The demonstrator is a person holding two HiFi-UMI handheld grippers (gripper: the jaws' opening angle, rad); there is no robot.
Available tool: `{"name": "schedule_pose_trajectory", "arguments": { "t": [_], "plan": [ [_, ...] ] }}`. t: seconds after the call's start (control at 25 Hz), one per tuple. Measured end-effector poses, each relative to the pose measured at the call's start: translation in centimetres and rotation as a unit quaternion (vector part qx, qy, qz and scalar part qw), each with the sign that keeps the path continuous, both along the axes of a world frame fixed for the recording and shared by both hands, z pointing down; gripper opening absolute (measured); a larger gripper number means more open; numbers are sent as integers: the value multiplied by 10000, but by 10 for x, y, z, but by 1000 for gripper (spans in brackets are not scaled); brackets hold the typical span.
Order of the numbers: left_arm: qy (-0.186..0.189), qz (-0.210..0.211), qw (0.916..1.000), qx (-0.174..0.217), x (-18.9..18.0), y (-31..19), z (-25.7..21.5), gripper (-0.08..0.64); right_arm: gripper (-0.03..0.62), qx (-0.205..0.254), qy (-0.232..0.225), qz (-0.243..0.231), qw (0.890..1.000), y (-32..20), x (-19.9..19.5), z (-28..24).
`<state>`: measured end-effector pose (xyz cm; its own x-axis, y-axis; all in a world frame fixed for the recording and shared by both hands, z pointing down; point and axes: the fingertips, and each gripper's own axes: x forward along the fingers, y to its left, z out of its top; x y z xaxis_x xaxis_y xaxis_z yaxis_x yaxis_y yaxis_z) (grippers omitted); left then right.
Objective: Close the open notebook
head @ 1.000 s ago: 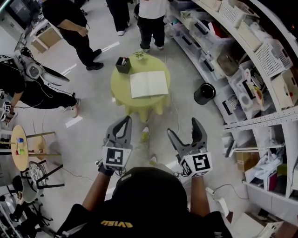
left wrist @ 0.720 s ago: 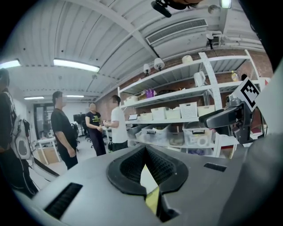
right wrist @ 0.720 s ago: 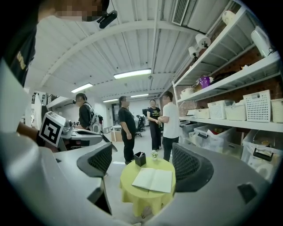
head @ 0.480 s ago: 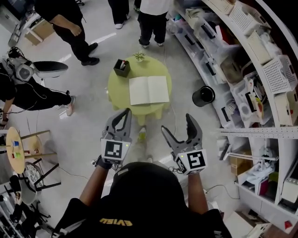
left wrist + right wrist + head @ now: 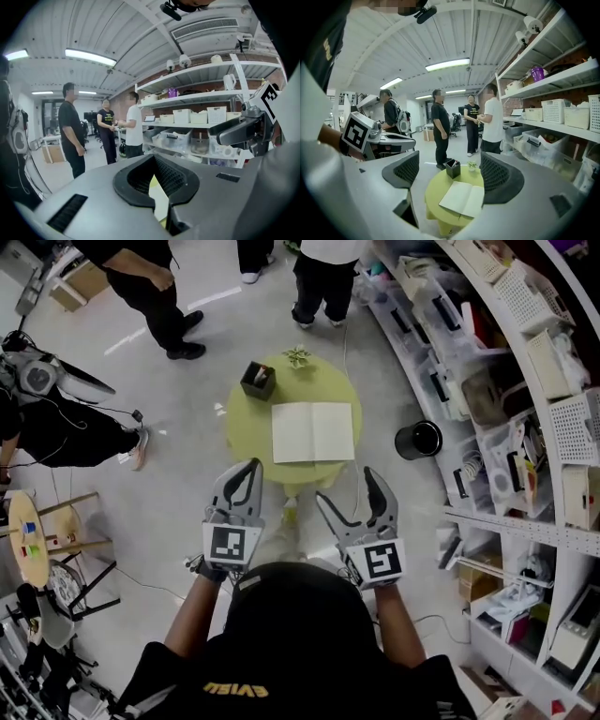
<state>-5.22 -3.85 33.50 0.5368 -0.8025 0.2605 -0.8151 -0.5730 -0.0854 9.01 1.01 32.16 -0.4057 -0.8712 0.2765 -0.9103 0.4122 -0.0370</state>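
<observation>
The open notebook (image 5: 313, 431) lies flat, white pages up, on a round yellow-green table (image 5: 246, 424). In the right gripper view the notebook (image 5: 464, 198) sits straight ahead on that table (image 5: 433, 199), framed by the jaws. My right gripper (image 5: 349, 488) is open and empty, a short way off the table's near edge; it is also my right gripper (image 5: 452, 176) in its own view. My left gripper (image 5: 251, 468) hangs beside it, jaws shut on nothing. In the left gripper view my left gripper (image 5: 157, 185) shows only a sliver of yellow table through the slit.
A black pen holder (image 5: 257, 380) and a small plant (image 5: 299, 356) stand on the table's far side. People (image 5: 150, 287) stand beyond it. Shelves with bins (image 5: 525, 381) run along the right, with a black bucket (image 5: 417, 439) on the floor. A small wooden stool (image 5: 28, 540) is at the left.
Both grippers and the person have moved forward toward the table, which now lies closer to the fingertips. The jaws of both grippers look as they did before.
</observation>
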Motion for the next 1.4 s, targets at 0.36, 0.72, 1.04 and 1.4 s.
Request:
{"name": "schedule_pose_trajectory", "arguments": {
  "t": [0.36, 0.72, 1.04, 1.4],
  "plan": [
    [247, 350, 9987, -292, 13, -65, 34, 17, 407, -491, 316, 318, 9978, -55, 13, 38],
    [149, 1134, 9909, -716, 64, -98, 96, 17, 407, -904, 510, 817, 9912, -81, 39, 87],
    [-84, 1266, 9871, -974, 88, -119, 149, 17, 397, -1264, 476, 879, 9869, -95, 64, 138],
    [-298, 1186, 9837, -1314, 101, -136, 202, 17, 379, -1645, 400, 877, 9817, -126, 91, 196]
  ]
}}
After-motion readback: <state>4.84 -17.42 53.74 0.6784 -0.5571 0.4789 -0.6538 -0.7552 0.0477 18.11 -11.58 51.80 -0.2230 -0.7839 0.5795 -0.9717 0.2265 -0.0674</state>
